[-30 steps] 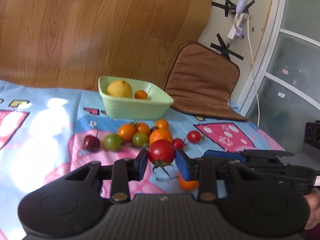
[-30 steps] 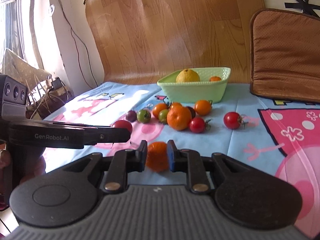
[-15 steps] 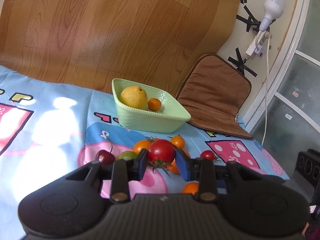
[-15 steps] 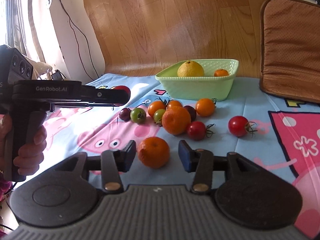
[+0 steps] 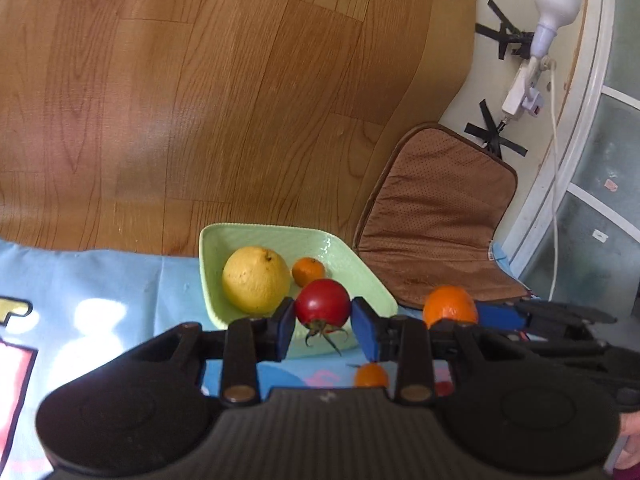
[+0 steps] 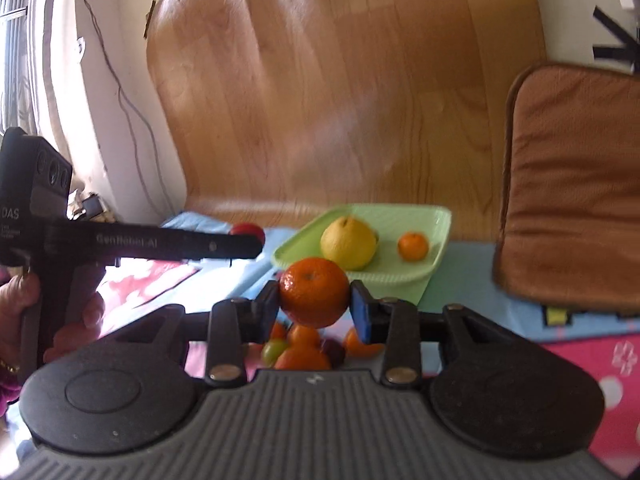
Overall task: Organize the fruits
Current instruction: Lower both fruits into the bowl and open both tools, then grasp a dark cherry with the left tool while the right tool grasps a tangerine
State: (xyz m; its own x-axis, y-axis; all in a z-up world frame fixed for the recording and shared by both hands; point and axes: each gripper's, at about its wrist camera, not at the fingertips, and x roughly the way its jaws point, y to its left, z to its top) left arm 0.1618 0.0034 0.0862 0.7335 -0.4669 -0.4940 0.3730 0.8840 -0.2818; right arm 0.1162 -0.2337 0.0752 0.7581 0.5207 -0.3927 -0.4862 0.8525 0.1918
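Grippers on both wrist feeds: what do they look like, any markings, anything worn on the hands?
Both are matte black plastic with a ribbed grey base, two round side housings and brass-coloured pivot screws. The left gripper and right gripper have blue pads on black fingers. The left gripper's side reads "GenRobot.AI" in white. A thin bracelet shows at the left wrist; no sleeve is clearly visible.

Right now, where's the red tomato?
In the left wrist view the red tomato sits clamped between the pads of the left hand-held gripper, lifted in front of the green dish, just right of the yellow citrus.
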